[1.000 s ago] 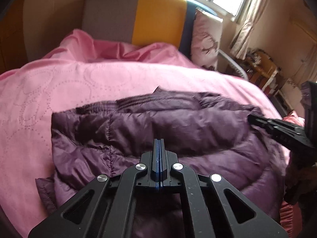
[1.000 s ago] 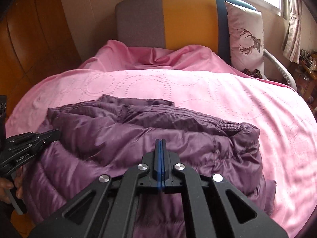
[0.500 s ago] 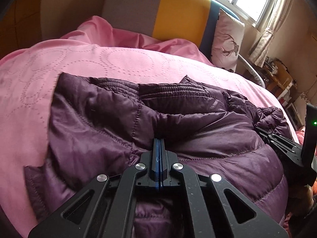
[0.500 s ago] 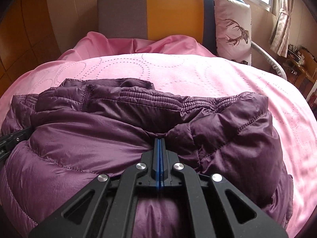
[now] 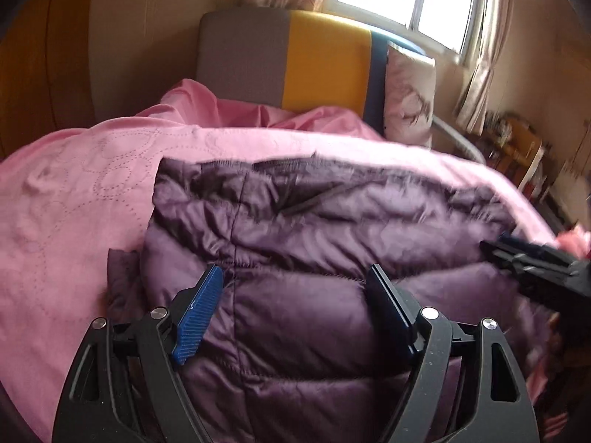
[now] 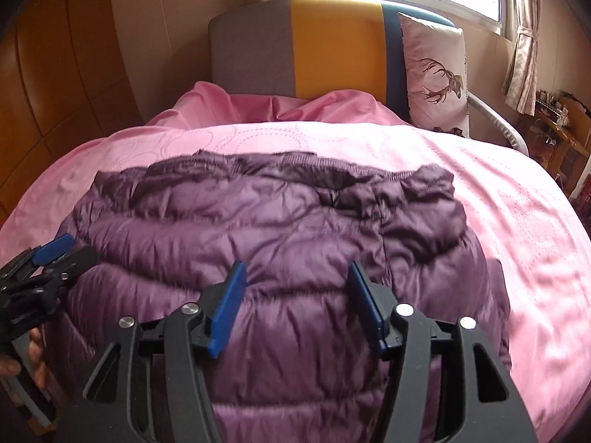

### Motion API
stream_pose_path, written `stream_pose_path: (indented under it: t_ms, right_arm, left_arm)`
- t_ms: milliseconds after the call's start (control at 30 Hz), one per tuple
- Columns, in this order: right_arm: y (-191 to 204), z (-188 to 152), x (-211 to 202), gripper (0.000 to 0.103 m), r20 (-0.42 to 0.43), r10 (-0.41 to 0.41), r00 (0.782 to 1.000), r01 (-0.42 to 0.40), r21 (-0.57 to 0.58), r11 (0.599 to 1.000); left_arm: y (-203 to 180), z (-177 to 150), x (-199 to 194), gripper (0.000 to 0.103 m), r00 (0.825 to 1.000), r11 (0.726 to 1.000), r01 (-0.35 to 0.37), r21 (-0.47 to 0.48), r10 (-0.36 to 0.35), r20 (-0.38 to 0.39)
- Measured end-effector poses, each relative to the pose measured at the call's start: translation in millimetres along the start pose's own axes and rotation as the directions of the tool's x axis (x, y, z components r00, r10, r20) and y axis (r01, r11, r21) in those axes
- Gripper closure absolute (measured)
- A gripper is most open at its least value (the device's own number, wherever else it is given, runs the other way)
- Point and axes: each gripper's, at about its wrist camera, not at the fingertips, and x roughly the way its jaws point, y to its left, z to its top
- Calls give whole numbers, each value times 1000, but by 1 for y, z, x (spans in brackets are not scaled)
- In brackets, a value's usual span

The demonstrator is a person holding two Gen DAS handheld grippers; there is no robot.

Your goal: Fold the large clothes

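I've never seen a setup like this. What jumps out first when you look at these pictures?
A puffy purple jacket lies folded across the pink bedspread, filling the middle. Nearest the camera, the right tool and the left tool hang above it with jaws just opened, gripping nothing. Behind stands a grey, yellow and blue headboard.

Jacket (image 6: 280, 243): purple, quilted, puffy. Folded into wide bundle, ribbed hem at far edge. Lies flat on pink bed (image 6: 517, 221).
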Motion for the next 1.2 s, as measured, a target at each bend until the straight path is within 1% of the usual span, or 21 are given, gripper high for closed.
stream_pose_path:
  t_ms: [67,167,233,333,367,433,467,500,567,667,700,800,833,900,933,967,1000,1033,1067,1100,1200]
  right_arm:
    - [0,-11,2,42,-2,-17,1000,17,-16,1000]
    - [-1,-20,16,42,-12,-46,999,46,-59,997]
    - [-1,-23,25,42,-14,-53,998,53,-57,997]
    - [-6,-20,18,41,-26,-28,999,28,-27,999]
    - [-8,-20,13,39,-27,-14,1000,14,-17,1000]
    - [-14,-21,-3,24,-19,5,1000,-5,5,1000]
    - [-19,-22,-14,13,-6,6,1000,-6,24,1000]
    - [-25,-24,-27,8,18,0,1000,-1,47,999]
    - [-40,-31,-49,5,56,-34,998,29,95,995]
    - [-68,-47,-63,2,45,-58,997,48,190,981]
    - [-77,-55,-62,2,24,-50,998,44,224,974]
    - [-100,-77,-50,3,-46,-6,999,21,337,941]
    - [-105,-82,-48,3,-47,28,998,-8,367,930]
    - [-107,-89,-48,16,-30,80,996,-61,398,915]
    - [-107,-90,-49,20,-26,89,996,-71,402,913]
    - [-106,-91,-49,31,-27,100,995,-81,399,913]
    - [-104,-91,-50,43,-30,113,993,-93,395,914]
    - [-102,-92,-52,48,-33,123,992,-101,388,916]
    - [-103,-93,-55,61,-33,124,992,-102,385,917]
    - [-104,-93,-58,70,-33,128,991,-105,386,916]
    - [-109,-98,-71,84,-36,163,986,-137,390,910]
  left_arm:
    - [4,-9,10,22,1000,1000,-8,11,8,-11]
    - [4,-11,20,21,1000,1000,-13,20,13,-27]
    - [6,-9,23,21,999,1000,-7,6,7,-42]
    - [14,-9,6,21,999,999,29,-46,-31,-40]
    - [17,-10,-2,21,999,998,34,-59,-36,-28]
    - [29,-14,-20,20,1000,996,22,-90,-22,3]
    - [37,-16,-28,18,1000,993,13,-113,-11,18]
    - [46,-19,-35,16,1000,990,-2,-141,6,28]
    - [72,-27,-48,16,998,977,-29,-210,38,40]
    - [101,-40,-51,16,999,960,-51,-276,54,2]
    - [110,-45,-49,16,999,955,-39,-295,35,-19]
    - [131,-64,-37,16,992,917,75,-391,-110,-66]
    - [134,-68,-36,20,988,909,99,-404,-137,-66]
    - [134,-73,-35,33,980,901,154,-405,-193,-56]
    - [132,-74,-35,46,974,898,183,-401,-222,-51]
    - [129,-74,-35,57,966,897,215,-387,-252,-48]
    - [127,-75,-36,64,966,902,216,-374,-252,-50]
    - [125,-75,-37,69,964,907,228,-355,-263,-51]
    - [124,-75,-38,75,961,906,238,-349,-272,-52]
    - [123,-76,-40,80,959,906,245,-344,-279,-51]
    - [123,-78,-47,85,952,908,267,-322,-300,-57]
